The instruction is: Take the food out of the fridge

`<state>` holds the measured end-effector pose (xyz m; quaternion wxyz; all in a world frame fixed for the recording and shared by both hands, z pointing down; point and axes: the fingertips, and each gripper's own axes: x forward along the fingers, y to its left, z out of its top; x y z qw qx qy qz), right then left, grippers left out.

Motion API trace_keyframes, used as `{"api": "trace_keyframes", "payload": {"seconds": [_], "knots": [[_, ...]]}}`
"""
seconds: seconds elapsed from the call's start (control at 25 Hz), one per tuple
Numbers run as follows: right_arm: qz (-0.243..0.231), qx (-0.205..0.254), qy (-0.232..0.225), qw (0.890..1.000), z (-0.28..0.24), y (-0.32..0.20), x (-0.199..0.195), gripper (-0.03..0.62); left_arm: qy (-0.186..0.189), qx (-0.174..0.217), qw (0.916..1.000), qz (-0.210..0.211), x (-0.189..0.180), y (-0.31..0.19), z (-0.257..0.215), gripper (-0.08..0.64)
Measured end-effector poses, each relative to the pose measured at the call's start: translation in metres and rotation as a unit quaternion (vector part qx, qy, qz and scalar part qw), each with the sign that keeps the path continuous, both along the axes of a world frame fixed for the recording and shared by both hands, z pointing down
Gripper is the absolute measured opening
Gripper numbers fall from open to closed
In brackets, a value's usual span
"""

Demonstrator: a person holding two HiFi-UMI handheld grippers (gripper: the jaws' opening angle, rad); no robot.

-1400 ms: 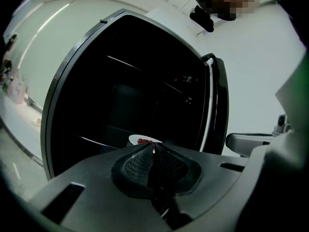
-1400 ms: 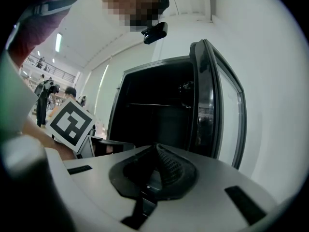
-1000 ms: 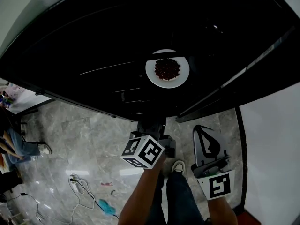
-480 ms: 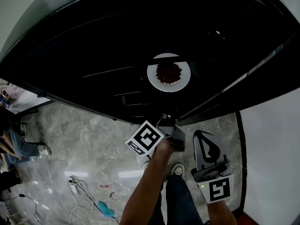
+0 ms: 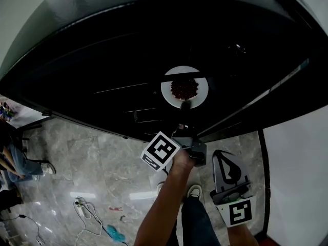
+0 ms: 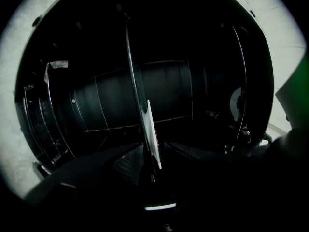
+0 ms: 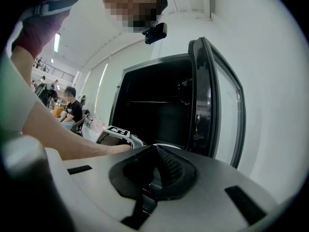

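Observation:
A white plate (image 5: 168, 88) with dark red food (image 5: 183, 88) sits on a shelf inside the open black fridge (image 5: 118, 60). My left gripper (image 5: 183, 108) reaches level into the fridge, its tips at the plate's near rim. In the left gripper view the plate (image 6: 150, 129) shows edge-on between the jaws of the left gripper (image 6: 157, 156). The jaws have just been opening and stand apart, with a gap on each side of the rim. My right gripper (image 5: 221, 155) hangs outside at the lower right, shut and empty; its pads meet in the right gripper view (image 7: 159, 153).
The fridge door (image 7: 212, 95) stands open on the right, next to a white wall (image 5: 297, 163). Grey marble floor (image 5: 92, 158) lies below, with cables (image 5: 92, 209) at the lower left and a seated person (image 5: 13, 158) at the left edge. A shoe (image 5: 193, 191) shows beneath my arms.
My left gripper has moved forward into the fridge up to the plate's rim and rolled. Its jaws have opened. The right gripper has stayed where it was.

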<state>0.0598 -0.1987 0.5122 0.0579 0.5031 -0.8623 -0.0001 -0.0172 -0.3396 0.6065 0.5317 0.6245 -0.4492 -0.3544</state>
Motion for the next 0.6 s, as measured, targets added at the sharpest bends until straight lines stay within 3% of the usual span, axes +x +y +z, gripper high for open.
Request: {"api": "trace_keyframes", "payload": {"seconds": [0.2,0.4,0.6], "knots": [[0.002,0.001,0.003,1.0,0.0007,-0.0022,0.0026,0.021,0.012,-0.008,0.9999,-0.005,0.0,-0.0054,0.002,0.129],[0.006,-0.003,0.005,1.0,0.0019,-0.0024,0.0054,0.021,0.049,-0.023,0.9985,-0.012,0.0007,-0.007,0.0067,0.126],[-0.006,0.006,0.015,1.0,0.0024,-0.0022,0.0053,0.021,0.051,-0.026,0.9982,-0.018,0.0009,-0.0081,0.0041,0.089]]}}
